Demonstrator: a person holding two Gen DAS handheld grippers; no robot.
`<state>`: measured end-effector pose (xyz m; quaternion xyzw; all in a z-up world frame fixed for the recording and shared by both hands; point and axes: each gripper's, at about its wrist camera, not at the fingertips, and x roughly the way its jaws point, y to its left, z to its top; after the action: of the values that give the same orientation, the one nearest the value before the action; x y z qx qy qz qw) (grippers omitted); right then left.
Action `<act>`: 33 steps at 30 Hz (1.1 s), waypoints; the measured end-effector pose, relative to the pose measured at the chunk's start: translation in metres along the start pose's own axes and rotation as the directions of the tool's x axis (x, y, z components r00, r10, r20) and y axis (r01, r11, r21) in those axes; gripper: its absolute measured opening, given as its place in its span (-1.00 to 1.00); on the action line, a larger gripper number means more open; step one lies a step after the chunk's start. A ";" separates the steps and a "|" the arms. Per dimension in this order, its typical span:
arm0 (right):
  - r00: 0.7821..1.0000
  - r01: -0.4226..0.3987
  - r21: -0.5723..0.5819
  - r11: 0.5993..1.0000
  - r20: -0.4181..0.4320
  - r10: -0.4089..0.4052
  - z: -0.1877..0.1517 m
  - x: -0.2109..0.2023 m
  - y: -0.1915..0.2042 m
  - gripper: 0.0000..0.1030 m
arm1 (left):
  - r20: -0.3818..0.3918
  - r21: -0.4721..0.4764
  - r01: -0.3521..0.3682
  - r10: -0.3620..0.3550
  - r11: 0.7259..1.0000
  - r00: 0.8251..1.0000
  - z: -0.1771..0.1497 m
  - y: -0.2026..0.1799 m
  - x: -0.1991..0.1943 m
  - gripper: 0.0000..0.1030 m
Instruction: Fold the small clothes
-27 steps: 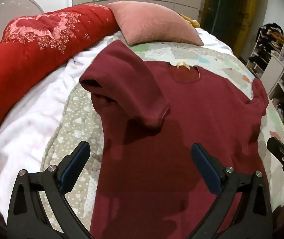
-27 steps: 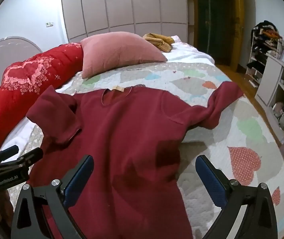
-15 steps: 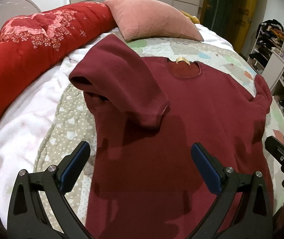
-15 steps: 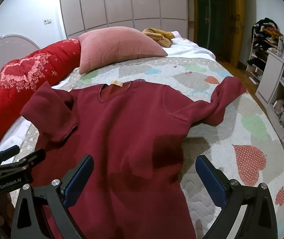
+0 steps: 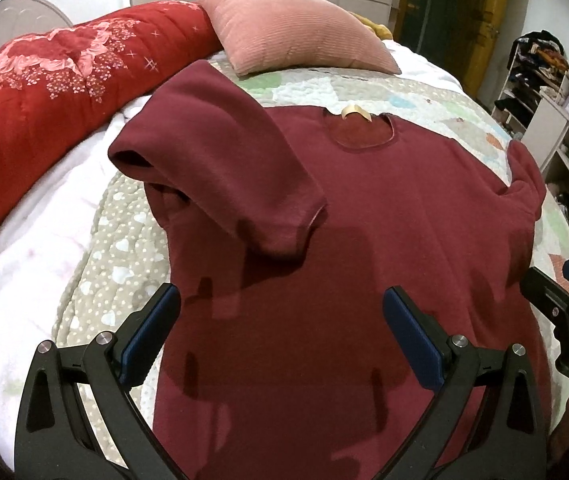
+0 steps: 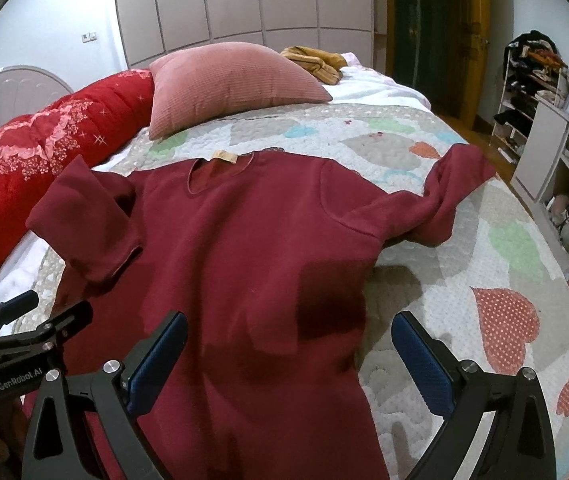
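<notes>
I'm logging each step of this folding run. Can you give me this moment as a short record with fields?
garment: dark red sweater, spread flat, neck away from the grippers
surface: quilt with heart patches, on a bed
left sleeve: folded in over the chest
right sleeve: stretched out sideways, not yet folded
left gripper: open, above the lower body, holding nothing
right gripper: open, above the sweater's right edge, holding nothing
nearby: pink pillow, red duvet

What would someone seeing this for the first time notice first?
A dark red sweater spread flat on the heart-patterned quilt fills the middle of both views. One sleeve is folded in over the body; the other sleeve stretches out toward the shelves. Behind it lie a pink pillow and a rolled bright red comforter.
</notes>
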<state>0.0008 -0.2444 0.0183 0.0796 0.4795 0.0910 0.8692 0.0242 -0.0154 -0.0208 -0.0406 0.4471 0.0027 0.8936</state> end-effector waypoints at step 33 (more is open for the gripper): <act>0.998 -0.043 -0.050 0.998 -0.039 0.041 0.005 0.030 0.025 0.97 | -0.011 -0.009 -0.035 0.035 0.999 0.999 -0.003 0.013 0.020 0.98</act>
<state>0.0190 -0.2137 0.0023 0.0660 0.4916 0.1228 0.8596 0.0332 -0.0030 -0.0397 -0.0371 0.4527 0.0201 0.8907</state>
